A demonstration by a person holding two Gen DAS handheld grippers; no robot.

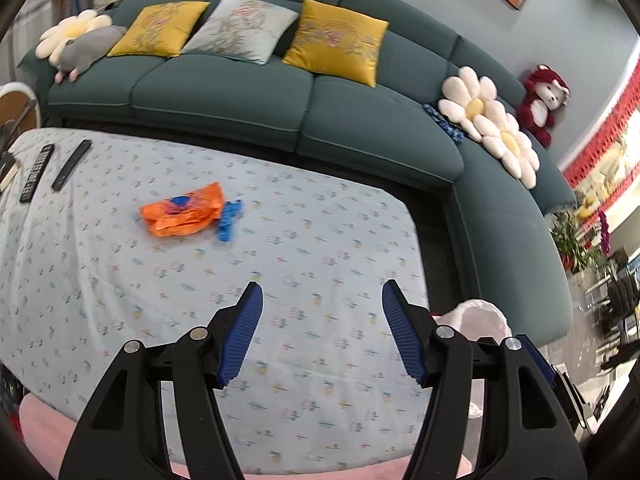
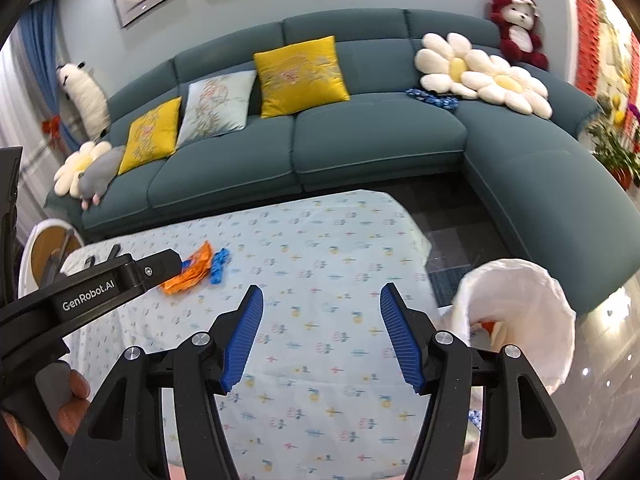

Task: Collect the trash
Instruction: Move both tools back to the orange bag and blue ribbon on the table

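- Left gripper (image 1: pixel 322 300): fingers spread wide, nothing between them, above the worktop (image 1: pixel 320 240) with its floral cloth.
- Right gripper (image 2: pixel 322 300): fingers likewise apart and empty.
- Orange wrapper (image 1: pixel 182 210) lies on the cloth, blue scrap (image 1: pixel 229 220) touching its right end; both on the sofa (image 1: pixel 248 92) side of the worktop.
- Left view only: two remotes (image 1: pixel 52 168) left of the wrapper.
- Right view only: open mouth of the white bag-lined bin (image 2: pixel 520 320), right of the worktop, and the left gripper's body partly covering the wrapper (image 2: pixel 188 272).
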